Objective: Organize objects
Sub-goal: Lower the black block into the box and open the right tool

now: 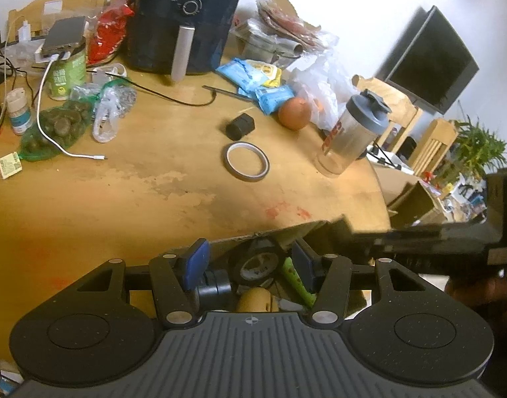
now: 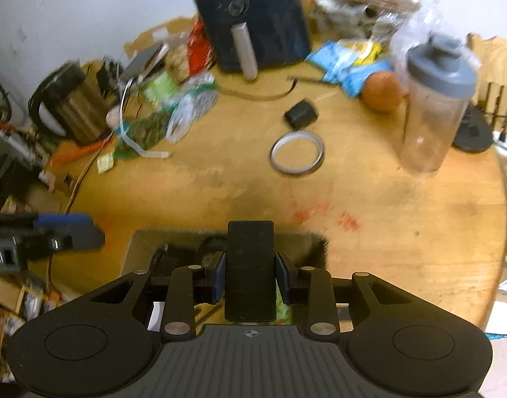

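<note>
My right gripper (image 2: 250,267) is shut on a black rectangular block (image 2: 250,265), its blue pads against both long sides. It holds the block over an open cardboard box (image 2: 135,245) at the table's near edge. My left gripper (image 1: 250,252) stands open above the same box with nothing between its fingers. Under it in the box lie a black tape roll (image 1: 256,263), a green item (image 1: 296,280) and a tan rounded piece (image 1: 255,300). On the table lie a thin tape ring (image 1: 247,162) and a small black object (image 1: 240,127).
A shaker bottle (image 1: 349,132) and an orange round fruit (image 1: 294,112) stand at the right of the round wooden table (image 1: 120,199). Behind them are an air fryer (image 1: 187,23), blue packets (image 1: 253,76), a green net bag (image 1: 54,129) with cables, and a kettle (image 2: 71,106).
</note>
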Tool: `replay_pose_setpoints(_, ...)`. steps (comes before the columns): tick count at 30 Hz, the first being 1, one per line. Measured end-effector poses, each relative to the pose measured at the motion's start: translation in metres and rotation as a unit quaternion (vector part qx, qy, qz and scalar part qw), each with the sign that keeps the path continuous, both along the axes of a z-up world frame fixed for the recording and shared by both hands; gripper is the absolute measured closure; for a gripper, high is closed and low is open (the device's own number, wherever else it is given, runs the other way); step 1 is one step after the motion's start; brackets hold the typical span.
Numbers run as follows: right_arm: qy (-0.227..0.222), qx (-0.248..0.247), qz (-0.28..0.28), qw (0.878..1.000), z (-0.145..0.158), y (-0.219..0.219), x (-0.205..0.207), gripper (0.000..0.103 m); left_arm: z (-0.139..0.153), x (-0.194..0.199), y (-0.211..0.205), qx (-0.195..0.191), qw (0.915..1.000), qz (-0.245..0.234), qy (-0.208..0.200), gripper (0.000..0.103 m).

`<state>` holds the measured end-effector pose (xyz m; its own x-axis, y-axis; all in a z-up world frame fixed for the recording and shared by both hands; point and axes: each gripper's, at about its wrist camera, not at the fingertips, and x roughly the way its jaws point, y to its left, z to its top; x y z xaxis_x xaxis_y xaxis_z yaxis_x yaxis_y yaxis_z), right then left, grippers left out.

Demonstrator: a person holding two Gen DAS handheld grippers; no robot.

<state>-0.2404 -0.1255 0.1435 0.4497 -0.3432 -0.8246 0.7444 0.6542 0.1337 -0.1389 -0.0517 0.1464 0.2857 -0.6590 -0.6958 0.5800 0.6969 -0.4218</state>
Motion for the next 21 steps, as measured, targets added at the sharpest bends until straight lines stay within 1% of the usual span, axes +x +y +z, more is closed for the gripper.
replay_pose_setpoints(1, 0.007, 0.004, 0.004, 1.000, -0.002, 0.000, 0.002, 0.054, 0.001, 0.001, 0.001, 0.000, 1.0000, 0.004, 0.000, 0.049)
replay_pose_setpoints(2, 0.012, 0.002, 0.004, 1.000, -0.003, 0.002, 0.004, 0.038, 0.001, 0.002, 0.003, -0.001, 1.0000, 0.006, 0.001, 0.049)
replay_pose_setpoints(3, 0.017, -0.004, 0.005, 1.000, -0.003, 0.003, 0.005, 0.028, 0.001, 0.004, 0.004, -0.001, 1.0000, 0.009, 0.001, 0.049)
replay_pose_setpoints(4, 0.020, -0.010, 0.007, 1.000, -0.003, 0.004, 0.006, 0.012, 0.002, 0.004, 0.005, 0.000, 1.0000, 0.009, 0.000, 0.049)
replay_pose_setpoints(5, 0.021, -0.018, 0.009, 1.000, -0.001, 0.004, 0.007, 0.005, 0.002, 0.005, 0.005, 0.001, 0.9999, 0.011, 0.000, 0.049)
replay_pose_setpoints(7, 0.027, -0.031, 0.012, 0.999, 0.004, 0.002, 0.007, 0.000, 0.003, 0.006, 0.006, 0.004, 0.9999, 0.016, 0.000, 0.049)
replay_pose_setpoints(10, 0.031, -0.035, 0.011, 0.999, 0.010, -0.007, 0.006, 0.000, 0.004, 0.007, 0.007, 0.006, 0.9997, 0.022, 0.003, 0.049)
replay_pose_setpoints(15, 0.040, -0.039, 0.008, 0.998, 0.020, -0.026, 0.006, 0.000, 0.006, 0.006, 0.004, 0.017, 0.9997, 0.018, 0.007, 0.049)
replay_pose_setpoints(21, 0.066, -0.042, 0.016, 0.997, 0.018, -0.043, 0.015, 0.000, 0.009, 0.008, 0.001, 0.020, 0.9996, 0.019, 0.010, 0.049)
